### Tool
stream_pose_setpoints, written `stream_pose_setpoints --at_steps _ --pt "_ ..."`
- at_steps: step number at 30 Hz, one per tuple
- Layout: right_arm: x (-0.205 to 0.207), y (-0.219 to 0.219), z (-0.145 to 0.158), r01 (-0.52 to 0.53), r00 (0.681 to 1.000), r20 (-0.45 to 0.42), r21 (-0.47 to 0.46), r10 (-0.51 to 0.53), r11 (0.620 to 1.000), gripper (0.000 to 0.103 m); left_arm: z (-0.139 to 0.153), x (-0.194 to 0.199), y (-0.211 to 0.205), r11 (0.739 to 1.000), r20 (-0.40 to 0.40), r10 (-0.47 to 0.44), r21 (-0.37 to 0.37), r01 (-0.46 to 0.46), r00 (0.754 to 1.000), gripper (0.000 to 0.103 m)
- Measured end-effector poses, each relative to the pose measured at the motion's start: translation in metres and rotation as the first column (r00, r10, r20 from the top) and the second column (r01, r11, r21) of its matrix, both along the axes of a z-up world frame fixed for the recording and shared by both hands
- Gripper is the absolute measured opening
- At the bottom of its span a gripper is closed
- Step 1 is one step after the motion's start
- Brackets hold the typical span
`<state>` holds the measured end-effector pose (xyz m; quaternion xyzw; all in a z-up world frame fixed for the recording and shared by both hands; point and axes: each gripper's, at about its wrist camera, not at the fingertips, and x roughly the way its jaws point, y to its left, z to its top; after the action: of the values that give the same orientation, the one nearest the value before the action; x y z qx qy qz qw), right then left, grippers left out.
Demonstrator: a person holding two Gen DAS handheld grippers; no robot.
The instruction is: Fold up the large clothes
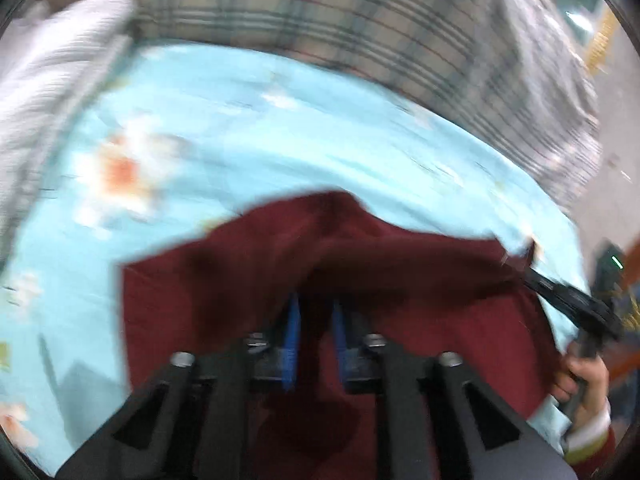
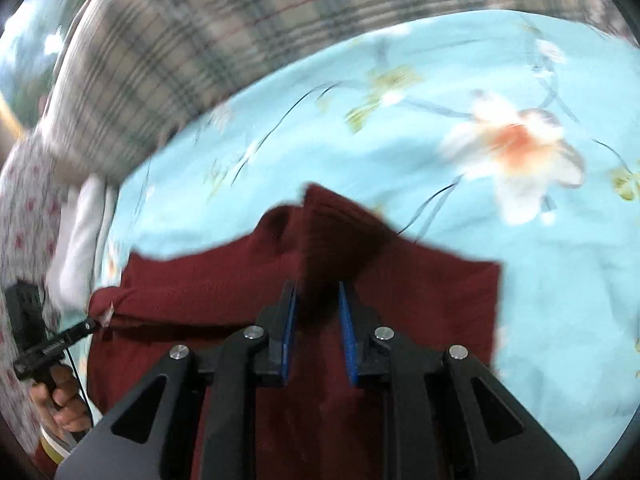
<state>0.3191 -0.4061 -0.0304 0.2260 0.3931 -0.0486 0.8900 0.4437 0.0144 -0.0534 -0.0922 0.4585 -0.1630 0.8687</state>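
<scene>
Jaws of the left gripper (image 1: 316, 320) and right gripper (image 2: 318, 312) each pinch a raised fold of the dark red knitted garment (image 2: 420, 300). It lies on the light blue floral bedsheet (image 2: 400, 140). Beyond the garment rests a grey-beige plaid blanket (image 1: 320, 20).

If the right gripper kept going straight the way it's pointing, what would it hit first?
The right gripper already has a raised fold of the maroon sweater between its fingers, so it would push into that first. Beyond the fold lies the light blue floral bedsheet, though blur makes depth uncertain.
</scene>
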Motion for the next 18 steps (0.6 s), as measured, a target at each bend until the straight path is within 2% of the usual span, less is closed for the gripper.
stream_pose_setpoints --at_steps 2,4,6,8,10,12,14,18 --pt "-0.007 -0.004 0.002 0.023 1.000 0.011 0.004 -0.023 1.000 0.021 -0.005 0.008 0.026 0.996 -0.012 0.083 -0.020 -0.083 0.996 0.029" --pt "-0.017 -0.005 0.002 0.036 0.999 0.005 0.008 -0.036 0.999 0.021 -0.010 0.007 0.054 0.984 -0.048 0.148 -0.089 -0.152 0.988 0.029" --pt "-0.026 -0.004 0.003 0.036 0.999 0.009 0.028 -0.036 0.999 0.021 -0.012 -0.003 0.073 0.976 -0.067 0.169 -0.127 -0.177 0.983 0.029" --pt "-0.037 0.001 0.006 0.028 0.999 0.024 0.042 -0.029 0.999 0.021 -0.012 -0.026 0.079 0.973 -0.066 0.169 -0.149 -0.177 0.983 0.029" --pt "-0.053 0.008 0.009 0.008 0.999 0.045 0.059 -0.011 0.998 0.021 -0.010 -0.057 0.083 0.970 -0.057 0.161 -0.174 -0.169 0.985 0.034" --pt "-0.065 0.022 0.010 -0.018 0.998 0.063 0.077 0.013 0.997 0.021 -0.008 -0.086 0.082 0.964 -0.054 0.160 -0.207 -0.168 0.986 0.048" --pt "-0.074 0.037 0.008 -0.046 0.997 0.071 0.102 0.038 0.994 0.021 -0.007 -0.118 0.079 0.956 -0.053 0.152 -0.244 -0.161 0.987 0.054" --pt "-0.089 0.062 0.004 -0.087 0.994 0.070 0.119 0.079 0.989 0.021 -0.014 -0.162 0.067 0.958 -0.082 0.123 -0.252 -0.140 0.989 0.058"
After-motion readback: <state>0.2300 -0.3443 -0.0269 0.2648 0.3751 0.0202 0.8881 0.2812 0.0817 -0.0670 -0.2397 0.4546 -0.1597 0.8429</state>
